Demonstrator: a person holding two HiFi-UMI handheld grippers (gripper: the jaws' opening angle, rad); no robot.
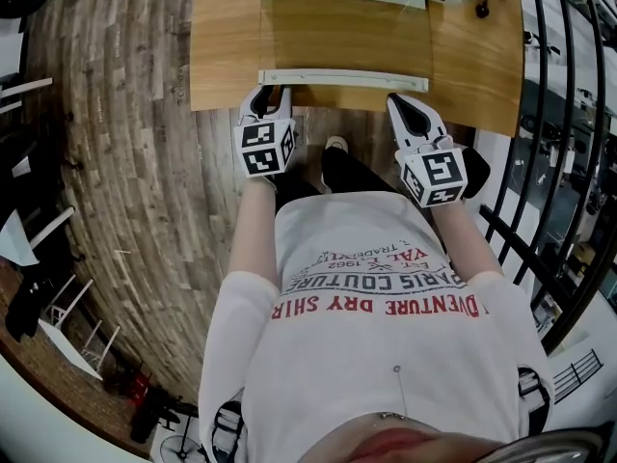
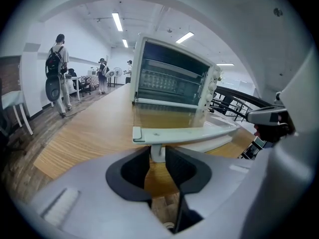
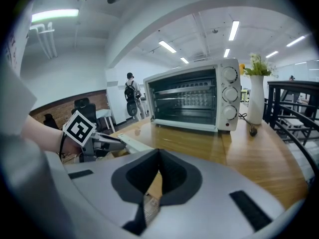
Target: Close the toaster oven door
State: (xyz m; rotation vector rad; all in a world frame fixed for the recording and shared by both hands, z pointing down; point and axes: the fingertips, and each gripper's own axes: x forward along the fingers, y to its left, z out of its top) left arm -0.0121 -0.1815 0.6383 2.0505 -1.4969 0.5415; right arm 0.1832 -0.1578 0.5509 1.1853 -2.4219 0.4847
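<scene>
Your left gripper's point(image 1: 273, 95) fingers point(image 2: 130, 169) pinch the door handle's point(image 2: 185, 133) post. The toaster oven door point(image 1: 347, 33) lies open, flat over the counter point(image 1: 224, 46). Your right gripper's point(image 3: 158, 159) fingers are pressed together, empty.

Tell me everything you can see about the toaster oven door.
The toaster oven door lies fully open, flat and level over the wooden table. It is a clear glass pane in a pale frame, with a pale bar handle along its front edge. The left hand-held gripper is closed on the handle's left post.
</scene>
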